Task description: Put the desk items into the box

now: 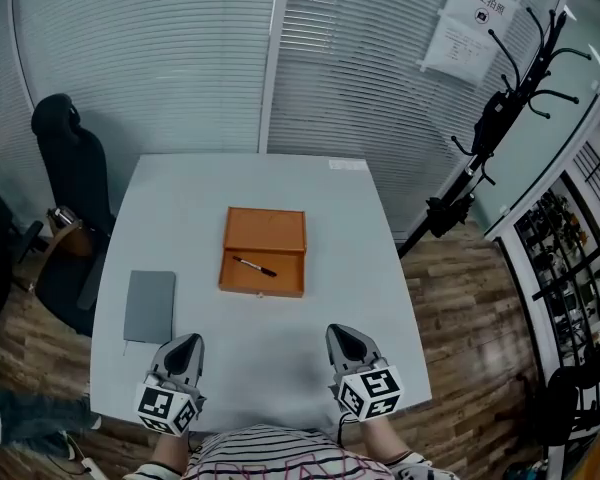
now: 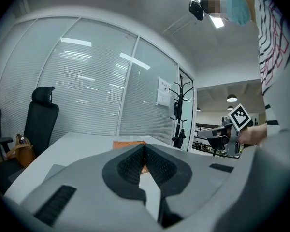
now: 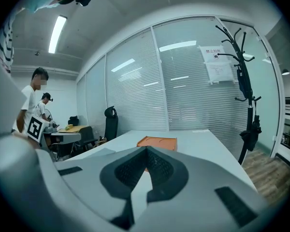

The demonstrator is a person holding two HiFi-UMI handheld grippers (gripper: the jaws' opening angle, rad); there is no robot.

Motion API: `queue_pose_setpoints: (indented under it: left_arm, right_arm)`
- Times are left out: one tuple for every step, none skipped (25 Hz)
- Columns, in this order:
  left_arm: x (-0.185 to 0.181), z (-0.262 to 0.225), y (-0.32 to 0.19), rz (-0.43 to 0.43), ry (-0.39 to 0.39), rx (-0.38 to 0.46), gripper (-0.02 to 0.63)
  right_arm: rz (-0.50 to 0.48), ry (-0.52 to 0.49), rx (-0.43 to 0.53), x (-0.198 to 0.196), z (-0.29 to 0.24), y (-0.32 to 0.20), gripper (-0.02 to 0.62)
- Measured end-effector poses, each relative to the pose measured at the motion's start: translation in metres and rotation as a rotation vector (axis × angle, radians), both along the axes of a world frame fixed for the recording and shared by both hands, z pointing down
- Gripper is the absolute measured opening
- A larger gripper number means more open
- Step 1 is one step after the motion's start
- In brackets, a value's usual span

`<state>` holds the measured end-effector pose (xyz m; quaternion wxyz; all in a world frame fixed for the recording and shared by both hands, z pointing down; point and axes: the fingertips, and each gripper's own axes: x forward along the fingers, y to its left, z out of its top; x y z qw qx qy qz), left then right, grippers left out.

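Note:
An orange box (image 1: pixel 264 252) lies open in the middle of the grey table (image 1: pixel 320 208), its lid folded back toward the far side. A black pen (image 1: pixel 253 266) lies inside the box. A grey notebook (image 1: pixel 149 306) rests flat near the table's left edge. My left gripper (image 1: pixel 187 341) hovers at the near edge, just right of the notebook, shut and holding nothing. My right gripper (image 1: pixel 341 333) sits level with it on the right, also shut and holding nothing. Past the closed tips, the box (image 2: pixel 128 143) lies ahead in the left gripper view, and the box (image 3: pixel 157 141) also shows in the right gripper view.
A black office chair (image 1: pixel 70 168) and a brown bag (image 1: pixel 65 238) stand left of the table. A black coat stand (image 1: pixel 500 118) rises at the right by the glass wall with blinds. Two people (image 3: pixel 31 105) stand at a distant desk in the right gripper view.

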<state>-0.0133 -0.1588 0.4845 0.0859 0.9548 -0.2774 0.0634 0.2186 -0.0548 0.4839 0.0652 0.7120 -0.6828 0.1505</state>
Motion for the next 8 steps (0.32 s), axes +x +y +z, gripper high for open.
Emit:
queue_pose_setpoints:
  left_arm:
    - [-0.0003, 0.0001, 0.0005, -0.001, 0.000, 0.000, 0.022]
    - [-0.0010, 0.0003, 0.0009, -0.002, 0.000, 0.000, 0.022]
    - [-0.0019, 0.0004, 0.0012, -0.003, -0.001, -0.001, 0.021]
    - [-0.0027, 0.0005, 0.0017, -0.003, -0.001, -0.001, 0.023]
    - [-0.0032, 0.0005, 0.0023, -0.003, -0.002, -0.002, 0.022]
    - [-0.0037, 0.0004, 0.0028, -0.003, -0.003, -0.003, 0.023]
    - [-0.0041, 0.0004, 0.0033, -0.002, -0.004, -0.004, 0.021]
    - [-0.0046, 0.0004, 0.0037, -0.002, -0.004, -0.004, 0.021]
  right_arm:
    - [-0.003, -0.001, 0.000, -0.0009, 0.0001, -0.0007, 0.025]
    - [-0.005, -0.001, 0.000, -0.0018, 0.0004, -0.0013, 0.025]
    - [-0.007, -0.002, 0.000, -0.0027, 0.0006, -0.0018, 0.025]
    - [-0.008, -0.003, 0.000, -0.0035, 0.0009, -0.0020, 0.025]
    - [-0.009, -0.003, -0.001, -0.0043, 0.0012, -0.0021, 0.025]
    - [-0.010, -0.002, -0.002, -0.0049, 0.0014, -0.0021, 0.025]
    - [-0.012, -0.002, -0.003, -0.0055, 0.0017, -0.0023, 0.025]
    - [-0.013, -0.002, -0.005, -0.0061, 0.0019, -0.0025, 0.025]
